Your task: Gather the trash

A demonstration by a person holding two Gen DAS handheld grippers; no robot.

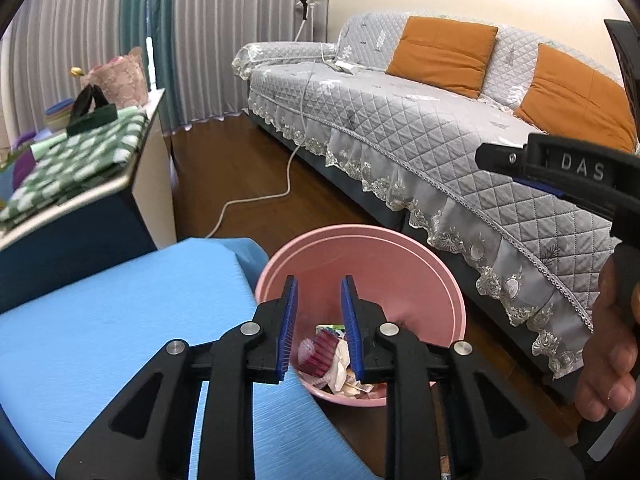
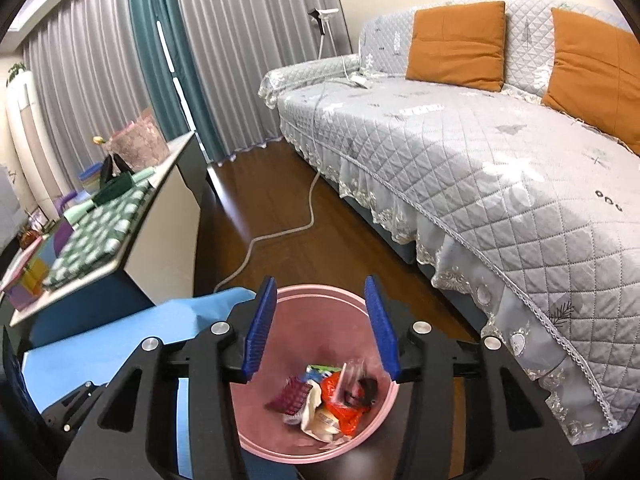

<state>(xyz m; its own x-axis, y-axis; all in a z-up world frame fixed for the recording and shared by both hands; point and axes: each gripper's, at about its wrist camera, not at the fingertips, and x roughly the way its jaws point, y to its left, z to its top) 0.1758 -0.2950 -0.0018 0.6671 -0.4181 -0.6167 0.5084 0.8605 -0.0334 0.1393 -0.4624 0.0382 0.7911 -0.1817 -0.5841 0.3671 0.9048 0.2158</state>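
The pink bin [image 2: 320,432] stands on the wood floor [image 2: 320,240], wrappers [image 2: 332,400] piled inside. Above it both the left hand-held gripper [image 1: 319,332] and right hand-held gripper [image 2: 322,328] gape empty. Blue worktop [image 1: 120,340] at nine o'clock, sofa [image 2: 500,184] at two.

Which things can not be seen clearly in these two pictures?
- Left wrist view: round pink plastic bin, its near rim hidden by the left gripper.
- Right wrist view: clear wrapper above the trash, blurred.
- Right wrist view: blue-covered table, cut off by the right gripper.
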